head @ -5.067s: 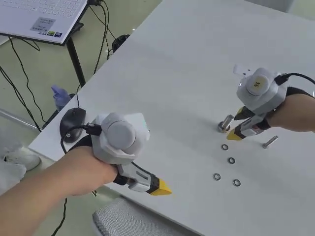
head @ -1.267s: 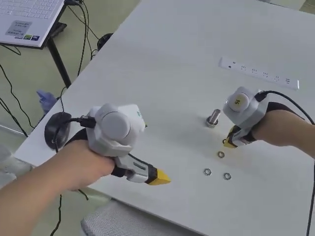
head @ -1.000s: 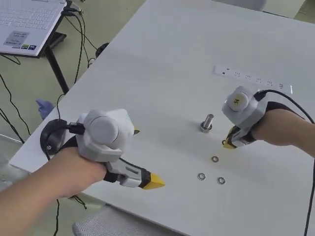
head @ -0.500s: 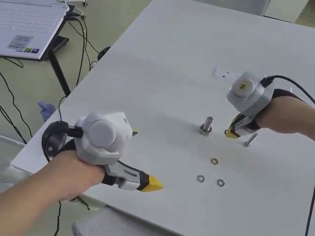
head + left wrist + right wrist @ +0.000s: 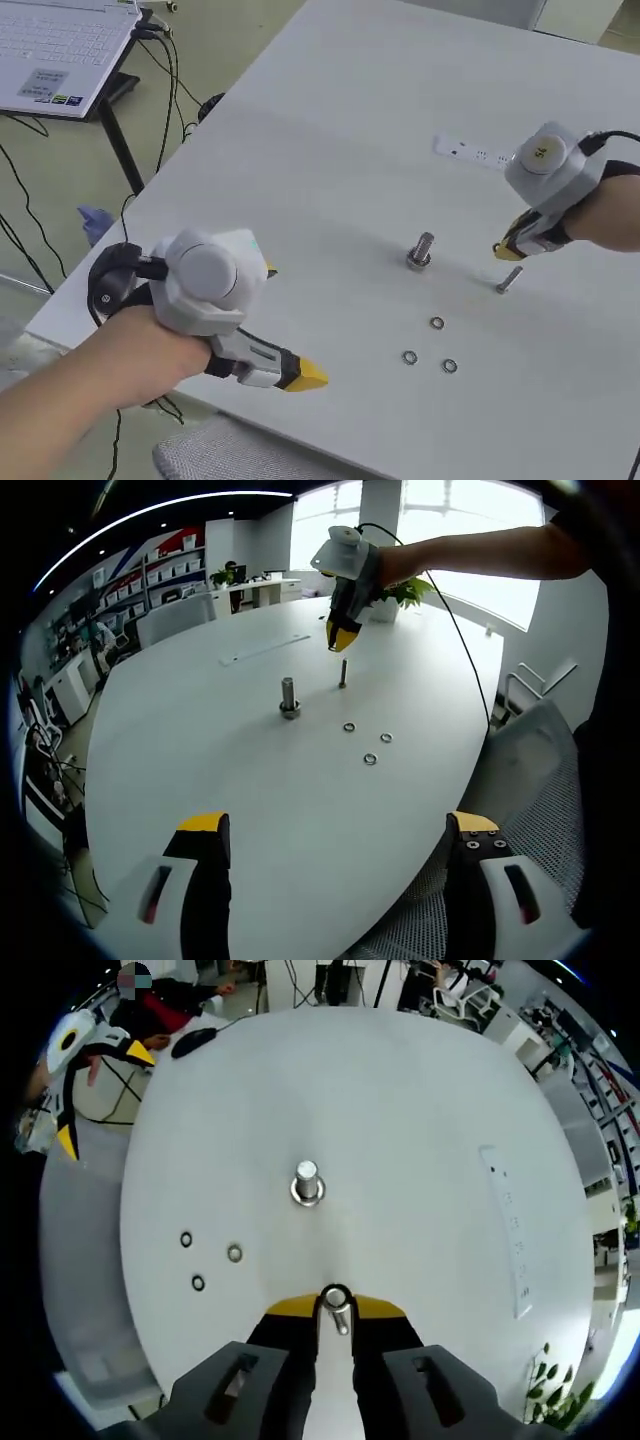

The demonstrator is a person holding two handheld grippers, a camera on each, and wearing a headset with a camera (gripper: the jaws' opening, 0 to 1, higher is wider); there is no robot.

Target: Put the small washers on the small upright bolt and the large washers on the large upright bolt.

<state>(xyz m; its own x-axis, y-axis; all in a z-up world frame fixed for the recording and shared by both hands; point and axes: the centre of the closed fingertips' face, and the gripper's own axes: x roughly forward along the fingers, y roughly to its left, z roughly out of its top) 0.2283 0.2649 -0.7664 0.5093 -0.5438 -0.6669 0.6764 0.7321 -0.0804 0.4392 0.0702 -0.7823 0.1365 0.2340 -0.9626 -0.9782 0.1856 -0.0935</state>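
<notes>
- On the white desk point(image 5: 330, 150), near its middle, we list one large bolt point(image 5: 421, 250), upright, threaded end up. It has a wider ring at its foot, and we cannot tell whether that is its head or a washer.
- Beside it, toward the right hand, we list one small bolt point(image 5: 509, 280). The left gripper view shows it standing upright point(image 5: 343, 673), apart from the large bolt.
- Nearer the person than both bolts, we count three washers point(image 5: 437, 323) lying flat on the desk in a loose cluster. None touches another or is on a bolt. They look alike in size, so we cannot sort small from large.
- Right gripper point(image 5: 508, 250): it hangs just above the small bolt, tips pointing down at it. In its own view the bolt's top point(image 5: 335, 1305) shows through the narrow gap between the yellow-tipped jaws. In the left gripper view the tips sit clear of the bolt's top. We record the jaws as slightly parted and holding nothing.
- Left gripper point(image 5: 338, 825): it is held low at the near edge of the desk, well apart from bolts and washers. Its jaws are spread wide with nothing between them.
- Far side of the desk, beyond the bolts: one white power strip point(image 5: 470, 152), lying flat.
- Off the desk, on a stand to the left: one open laptop point(image 5: 60, 40).
</notes>
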